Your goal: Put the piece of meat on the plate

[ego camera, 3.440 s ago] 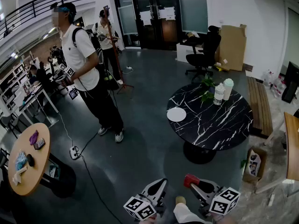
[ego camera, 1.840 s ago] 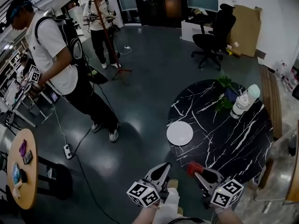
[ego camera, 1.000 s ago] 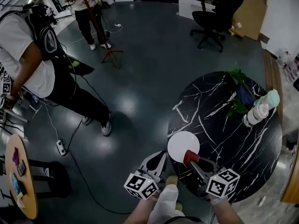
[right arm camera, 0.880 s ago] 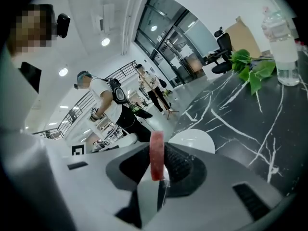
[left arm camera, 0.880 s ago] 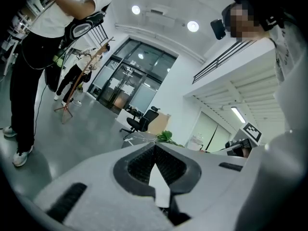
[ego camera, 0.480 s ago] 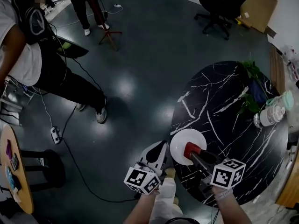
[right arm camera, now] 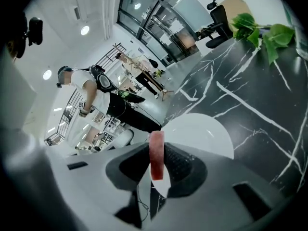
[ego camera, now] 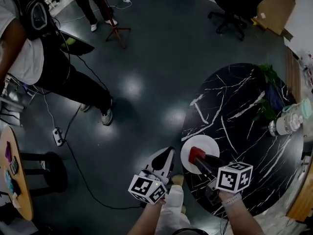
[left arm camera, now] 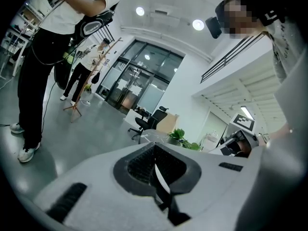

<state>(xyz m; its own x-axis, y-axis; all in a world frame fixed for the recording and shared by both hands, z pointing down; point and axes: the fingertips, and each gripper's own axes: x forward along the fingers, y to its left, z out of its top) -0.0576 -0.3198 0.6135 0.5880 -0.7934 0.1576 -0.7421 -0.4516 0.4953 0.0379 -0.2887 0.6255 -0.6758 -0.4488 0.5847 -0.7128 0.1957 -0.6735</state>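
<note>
A white plate (ego camera: 188, 150) sits at the near left edge of a round black marble table (ego camera: 239, 106). Only the white plate surface shows around the gripper. The right gripper (ego camera: 197, 156) hangs over the plate with its jaws pinching the red piece of meat (right arm camera: 156, 155), which stands on edge between the two pads. Whether the meat's lower end touches the plate cannot be told. In the head view the gripper and meat cover the plate's near right part.

The left gripper (left arm camera: 156, 170) is left of the table, over the grey floor (ego camera: 146, 58). Its jaws are pressed together with only a thin slit between them.

At the far right of the table are a green plant (ego camera: 268, 77) and pale bottles (ego camera: 286, 124), partly cut off by the frame edge. A person (ego camera: 29, 48) at far left is also cut off.
</note>
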